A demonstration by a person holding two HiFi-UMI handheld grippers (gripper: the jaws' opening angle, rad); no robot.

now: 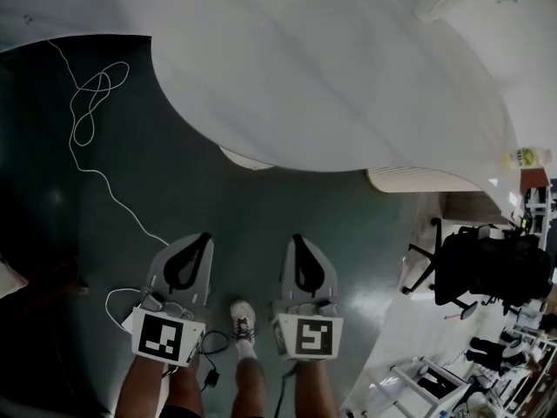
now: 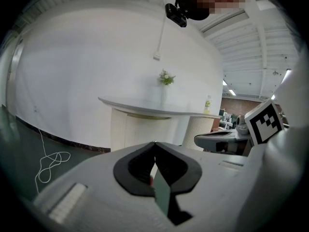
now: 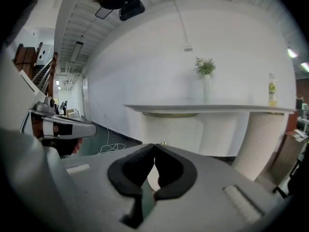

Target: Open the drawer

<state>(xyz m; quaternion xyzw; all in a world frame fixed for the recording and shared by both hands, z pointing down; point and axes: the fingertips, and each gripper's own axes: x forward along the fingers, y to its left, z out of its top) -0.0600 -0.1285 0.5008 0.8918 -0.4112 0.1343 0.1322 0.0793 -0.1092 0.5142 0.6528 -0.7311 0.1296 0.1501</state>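
A white curved counter (image 1: 348, 77) fills the top of the head view. Under it shows the rim of a cream cabinet (image 1: 248, 159); in the gripper views this cabinet (image 2: 140, 129) (image 3: 169, 124) stands ahead of both grippers and some way off. A small dark speck (image 3: 163, 142), perhaps a knob, shows on its front; I can make out no drawer edge. My left gripper (image 1: 207, 235) (image 2: 154, 143) and right gripper (image 1: 298, 238) (image 3: 154, 145) hang side by side above the dark green floor. Both are shut, with nothing between their pads.
A white cable (image 1: 87, 120) loops over the floor at the left. A black office chair (image 1: 487, 268) stands at the right. On the counter are a vase of flowers (image 3: 205, 76) and a bottle (image 3: 273, 88). The person's shoe (image 1: 243, 319) is between the grippers.
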